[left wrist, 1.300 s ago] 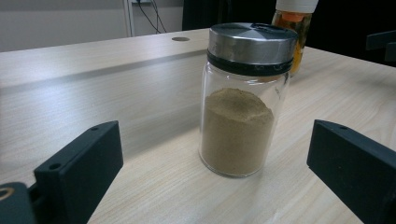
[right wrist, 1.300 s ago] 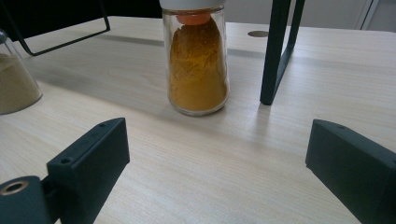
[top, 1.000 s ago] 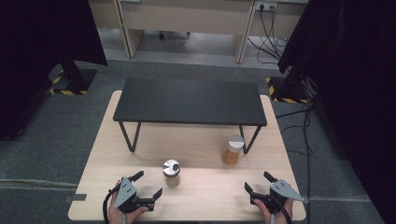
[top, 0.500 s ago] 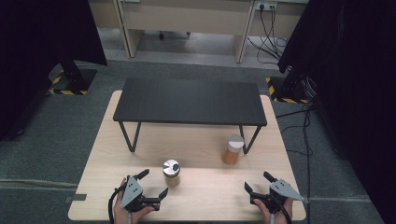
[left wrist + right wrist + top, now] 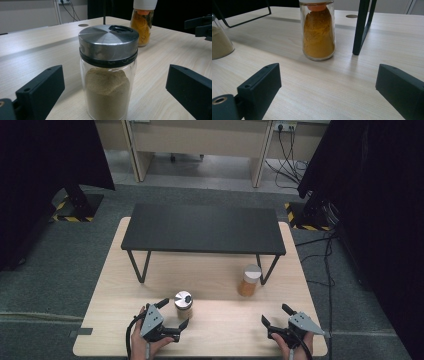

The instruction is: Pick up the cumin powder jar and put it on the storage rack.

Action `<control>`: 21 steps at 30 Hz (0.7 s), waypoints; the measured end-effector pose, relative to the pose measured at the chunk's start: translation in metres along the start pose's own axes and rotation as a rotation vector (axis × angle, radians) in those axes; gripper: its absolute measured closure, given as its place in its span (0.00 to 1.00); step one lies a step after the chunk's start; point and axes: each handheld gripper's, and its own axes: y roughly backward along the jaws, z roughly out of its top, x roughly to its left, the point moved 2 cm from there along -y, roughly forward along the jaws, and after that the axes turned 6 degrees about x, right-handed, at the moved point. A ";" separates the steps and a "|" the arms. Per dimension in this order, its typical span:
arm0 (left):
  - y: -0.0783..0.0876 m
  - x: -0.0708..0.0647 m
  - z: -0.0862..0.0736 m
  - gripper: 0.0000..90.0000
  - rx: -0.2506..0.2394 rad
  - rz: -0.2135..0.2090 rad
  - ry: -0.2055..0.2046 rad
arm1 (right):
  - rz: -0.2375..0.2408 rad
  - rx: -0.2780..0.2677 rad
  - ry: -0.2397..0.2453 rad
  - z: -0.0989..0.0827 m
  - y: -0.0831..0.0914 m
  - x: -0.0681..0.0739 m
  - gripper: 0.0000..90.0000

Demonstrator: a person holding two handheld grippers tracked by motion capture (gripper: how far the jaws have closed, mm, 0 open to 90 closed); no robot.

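Before the steel-lidded spice jar (image 5: 108, 72), my left gripper (image 5: 176, 314) spreads its jaws wide; approach step, next advance and clamp.

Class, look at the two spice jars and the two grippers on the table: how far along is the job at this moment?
Nothing looks done: the metal-lidded jar and the orange-spice jar both stand upright on the wooden table, ungripped. In hand: the left gripper is open with its jaws either side of the metal-lidded jar, not touching. Left: closing and lifting; the right gripper is open, short of its jar.
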 end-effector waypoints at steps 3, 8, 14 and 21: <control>-0.001 0.000 0.000 0.02 0.005 -0.005 0.003 | -0.001 0.003 0.002 0.000 0.000 0.000 0.07; -0.003 0.000 0.001 0.02 0.005 -0.012 0.001 | 0.000 0.005 0.002 0.001 0.000 0.000 0.07; -0.007 -0.001 0.003 0.02 0.009 -0.019 -0.003 | 0.007 0.006 0.006 0.001 -0.002 0.002 0.07; -0.014 0.000 0.005 0.03 0.017 -0.007 0.001 | 0.009 0.006 0.005 0.001 -0.002 0.002 0.07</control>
